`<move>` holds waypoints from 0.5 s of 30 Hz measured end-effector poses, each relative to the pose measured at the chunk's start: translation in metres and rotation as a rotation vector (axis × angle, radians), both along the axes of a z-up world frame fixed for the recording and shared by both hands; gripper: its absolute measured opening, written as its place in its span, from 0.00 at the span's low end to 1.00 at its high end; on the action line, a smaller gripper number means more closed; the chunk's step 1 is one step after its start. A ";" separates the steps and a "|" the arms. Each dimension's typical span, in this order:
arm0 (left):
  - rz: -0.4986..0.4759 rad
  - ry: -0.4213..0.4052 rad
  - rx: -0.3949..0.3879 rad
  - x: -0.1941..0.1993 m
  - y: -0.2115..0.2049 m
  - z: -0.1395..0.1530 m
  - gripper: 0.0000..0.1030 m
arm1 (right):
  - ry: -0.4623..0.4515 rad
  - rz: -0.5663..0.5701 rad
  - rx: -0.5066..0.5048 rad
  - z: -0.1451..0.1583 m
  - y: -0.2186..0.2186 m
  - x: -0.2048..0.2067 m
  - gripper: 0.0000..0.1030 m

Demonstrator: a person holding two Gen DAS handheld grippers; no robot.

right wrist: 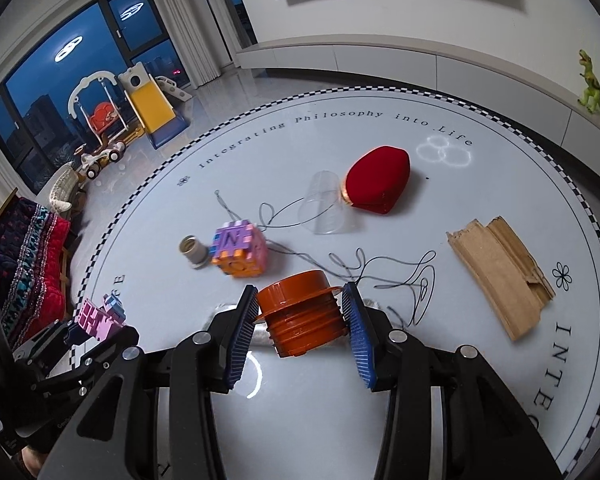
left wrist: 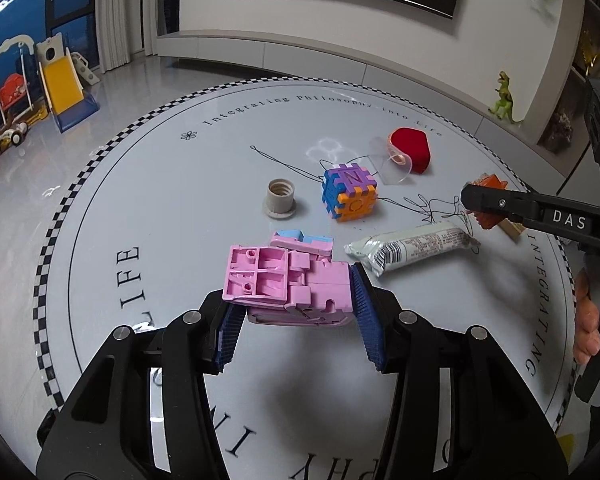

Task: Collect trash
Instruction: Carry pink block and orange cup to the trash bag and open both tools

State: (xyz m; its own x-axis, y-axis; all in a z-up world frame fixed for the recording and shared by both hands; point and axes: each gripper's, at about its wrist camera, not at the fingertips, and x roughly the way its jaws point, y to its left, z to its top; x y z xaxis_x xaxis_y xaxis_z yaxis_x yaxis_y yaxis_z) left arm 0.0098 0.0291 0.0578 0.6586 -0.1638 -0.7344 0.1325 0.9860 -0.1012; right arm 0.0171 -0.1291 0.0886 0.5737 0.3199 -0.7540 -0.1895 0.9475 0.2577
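Orange ribbed cap (right wrist: 300,312) tilted, clamped in right gripper (right wrist: 300,320), pink toy block (left wrist: 288,284) held in left gripper (left wrist: 296,312), wrapper (left wrist: 412,246) flat, torn cardboard (right wrist: 500,272) flat, black thread (right wrist: 380,272) tangled.

Left gripper (left wrist: 296,312): black arms, silver screws, blue ribbed pads (left wrist: 362,300).
Right gripper (right wrist: 300,326): same build, white "DAS" lettering.
Hand (left wrist: 588,320): bare skin.

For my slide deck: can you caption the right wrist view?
Right hand-held gripper clamps an orange threaded cap above a round table strewn with cardboard, thread and toys.
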 end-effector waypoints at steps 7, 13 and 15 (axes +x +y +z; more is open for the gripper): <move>0.024 -0.012 0.008 -0.040 0.010 0.006 0.48 | -0.032 0.045 -0.004 0.017 0.022 -0.043 0.44; 0.053 -0.014 0.001 -0.078 0.026 0.007 0.48 | -0.041 0.106 -0.001 0.024 0.048 -0.082 0.44; 0.063 -0.010 0.007 -0.090 0.031 0.005 0.48 | -0.042 0.137 -0.007 0.024 0.060 -0.096 0.44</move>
State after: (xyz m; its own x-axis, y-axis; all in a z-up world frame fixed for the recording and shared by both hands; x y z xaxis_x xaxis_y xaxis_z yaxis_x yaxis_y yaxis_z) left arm -0.0807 0.0604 0.0632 0.6746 -0.1168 -0.7288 0.0714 0.9931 -0.0930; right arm -0.0787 -0.0687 0.1123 0.5564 0.3919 -0.7327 -0.3273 0.9139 0.2402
